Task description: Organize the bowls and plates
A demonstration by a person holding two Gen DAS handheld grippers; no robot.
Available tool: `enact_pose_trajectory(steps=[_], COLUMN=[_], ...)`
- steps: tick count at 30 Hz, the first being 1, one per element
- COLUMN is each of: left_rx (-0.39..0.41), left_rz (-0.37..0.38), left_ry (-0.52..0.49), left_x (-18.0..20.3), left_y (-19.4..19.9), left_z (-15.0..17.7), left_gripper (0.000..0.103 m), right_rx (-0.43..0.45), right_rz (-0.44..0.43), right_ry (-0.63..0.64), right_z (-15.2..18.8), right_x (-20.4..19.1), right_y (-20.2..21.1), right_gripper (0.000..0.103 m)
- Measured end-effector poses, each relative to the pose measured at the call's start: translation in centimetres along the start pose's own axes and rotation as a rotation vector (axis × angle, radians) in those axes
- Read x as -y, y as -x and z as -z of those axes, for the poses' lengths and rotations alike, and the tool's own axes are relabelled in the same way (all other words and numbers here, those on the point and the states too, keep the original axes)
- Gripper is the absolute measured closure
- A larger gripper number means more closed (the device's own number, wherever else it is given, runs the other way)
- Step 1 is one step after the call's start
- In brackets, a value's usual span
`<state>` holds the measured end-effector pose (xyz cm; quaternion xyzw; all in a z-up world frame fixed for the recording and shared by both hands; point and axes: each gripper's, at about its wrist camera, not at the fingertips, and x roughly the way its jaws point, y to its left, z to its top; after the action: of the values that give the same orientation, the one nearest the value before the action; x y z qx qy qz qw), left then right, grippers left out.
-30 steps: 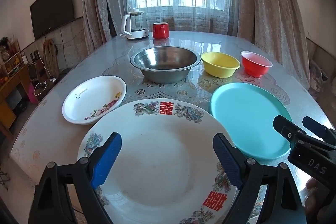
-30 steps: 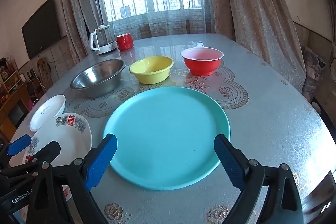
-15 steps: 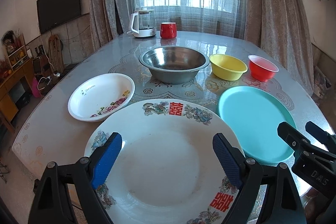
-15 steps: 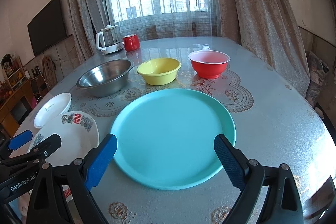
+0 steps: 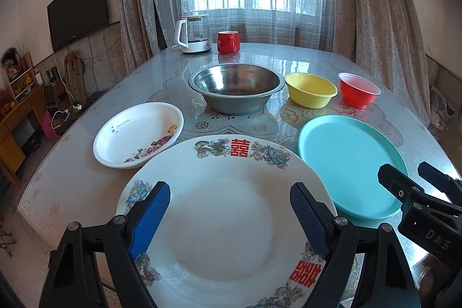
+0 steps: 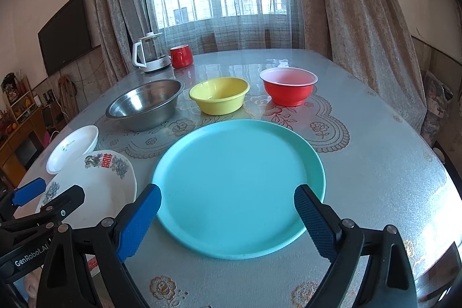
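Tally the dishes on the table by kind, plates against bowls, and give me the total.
Plates: 3, namely the teal plate, the big white dragon-pattern plate and the small white floral plate.
Bowls: 3, namely the steel bowl, the yellow bowl and the red bowl.
Total: 6.

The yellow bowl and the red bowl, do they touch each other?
Apart. The right wrist view shows tablecloth between the yellow bowl and the red bowl.

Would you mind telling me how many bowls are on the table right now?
3, in a row behind the plates: a steel bowl on the left, a yellow bowl in the middle and a red bowl on the right. None looks hidden.
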<state>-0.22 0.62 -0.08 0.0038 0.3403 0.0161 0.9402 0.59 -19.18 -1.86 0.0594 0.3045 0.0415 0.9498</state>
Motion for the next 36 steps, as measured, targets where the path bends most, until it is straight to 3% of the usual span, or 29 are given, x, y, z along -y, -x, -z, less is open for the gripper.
enact_pose_trajectory(steps=[36], left_rx=[0.005], left_rz=[0.006], left_ry=[-0.031], left_x=[0.48], left_y=[0.43], left_z=[0.1], left_gripper=[0.018], right_rx=[0.005], right_rz=[0.005], right_ry=[0.002], right_z=[0.01], right_x=[0.0], right_y=[0.25], right_gripper=[0.008])
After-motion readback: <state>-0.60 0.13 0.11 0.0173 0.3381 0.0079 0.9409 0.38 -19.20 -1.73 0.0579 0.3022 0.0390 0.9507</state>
